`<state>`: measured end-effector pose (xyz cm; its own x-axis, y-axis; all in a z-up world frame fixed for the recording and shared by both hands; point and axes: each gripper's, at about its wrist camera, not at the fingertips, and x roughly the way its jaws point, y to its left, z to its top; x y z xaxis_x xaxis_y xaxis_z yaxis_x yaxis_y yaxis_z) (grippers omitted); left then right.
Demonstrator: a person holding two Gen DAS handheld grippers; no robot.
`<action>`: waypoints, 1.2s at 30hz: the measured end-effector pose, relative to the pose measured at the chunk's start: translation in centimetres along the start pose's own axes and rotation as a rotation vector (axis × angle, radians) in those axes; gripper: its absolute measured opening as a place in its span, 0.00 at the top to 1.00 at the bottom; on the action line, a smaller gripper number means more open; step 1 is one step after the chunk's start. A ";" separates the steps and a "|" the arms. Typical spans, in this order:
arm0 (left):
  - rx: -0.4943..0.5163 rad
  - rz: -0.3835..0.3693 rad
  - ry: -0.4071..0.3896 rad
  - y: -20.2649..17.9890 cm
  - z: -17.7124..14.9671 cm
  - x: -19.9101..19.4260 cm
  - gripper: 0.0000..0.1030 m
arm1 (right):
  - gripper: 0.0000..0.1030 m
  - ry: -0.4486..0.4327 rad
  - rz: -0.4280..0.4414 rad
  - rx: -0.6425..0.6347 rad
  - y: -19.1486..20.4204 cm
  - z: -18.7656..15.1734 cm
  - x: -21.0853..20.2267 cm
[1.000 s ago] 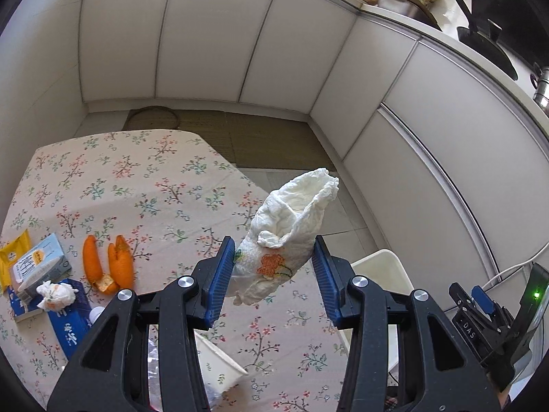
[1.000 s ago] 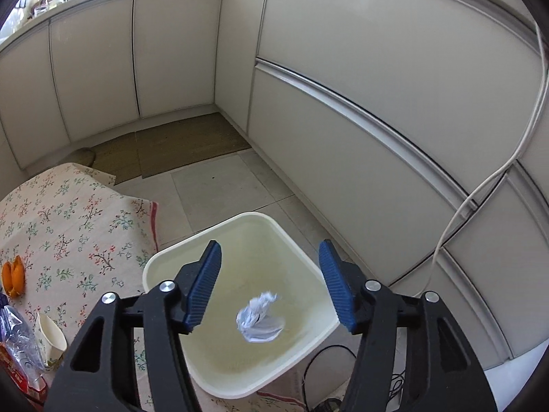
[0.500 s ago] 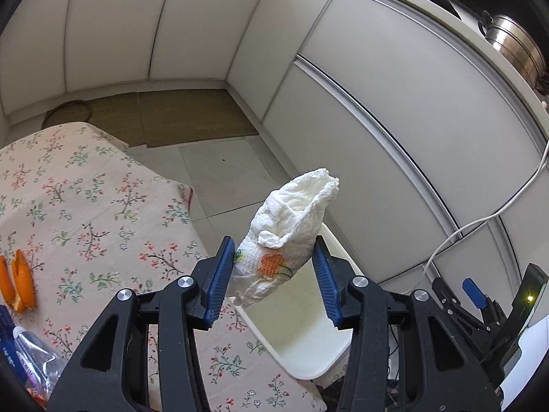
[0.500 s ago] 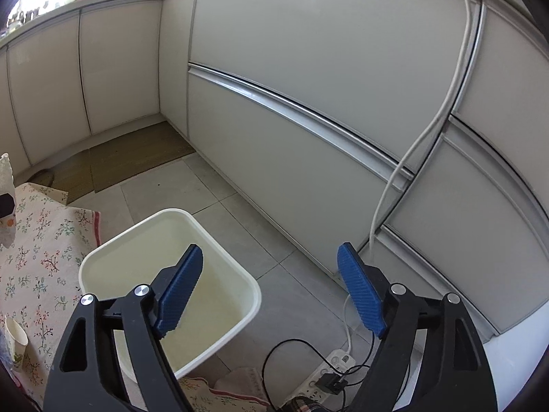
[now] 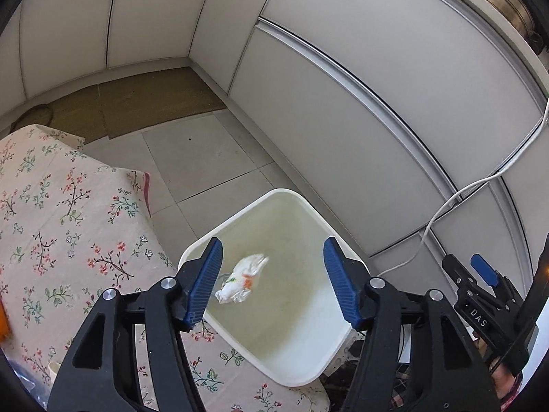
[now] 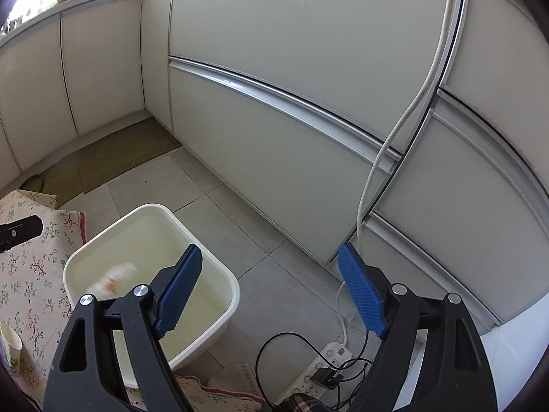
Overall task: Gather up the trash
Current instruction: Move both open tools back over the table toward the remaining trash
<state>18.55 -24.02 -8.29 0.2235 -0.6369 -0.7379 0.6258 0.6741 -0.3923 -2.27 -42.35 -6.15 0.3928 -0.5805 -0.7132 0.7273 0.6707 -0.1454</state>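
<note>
Both grippers are black plastic frames. Their fingers (image 5: 206, 281) have bumpy blue pads and round silver screws. The right gripper (image 5: 480, 295) has a blue tab and white "DAS" letters.

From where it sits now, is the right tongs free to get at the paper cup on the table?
Probably not directly. The right tongs, open and empty, point at the floor beside the white bin; the paper cup stands far left on the floral tablecloth. Nothing blocks it, but it must swing left.

Floral tablecloth (image 5: 68, 226) beside white cabinets (image 6: 308, 51); power strip (image 6: 326, 360) on floor, steel pot (image 5: 497, 3) on counter.
</note>
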 end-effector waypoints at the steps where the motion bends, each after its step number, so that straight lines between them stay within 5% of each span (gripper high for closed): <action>1: -0.006 0.002 -0.003 0.2 0.0 -0.1 0.39 | 0.22 0.000 0.006 0.002 0.0 0.1 0.1; 17: -0.090 0.199 -0.089 3.7 -1.3 -6.5 0.20 | 0.11 -0.030 0.209 -0.046 5.8 0.7 -2.0; 36: -0.244 0.424 -0.115 13.7 -5.5 -14.8 0.20 | 0.11 -0.030 0.432 -0.250 19.0 -1.4 -6.4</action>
<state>19.67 -3.29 -5.79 0.5098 -0.3161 -0.8001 0.2720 0.9415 -0.1987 8.24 -25.29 -5.34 0.6470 -0.2357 -0.7251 0.3390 0.9408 -0.0034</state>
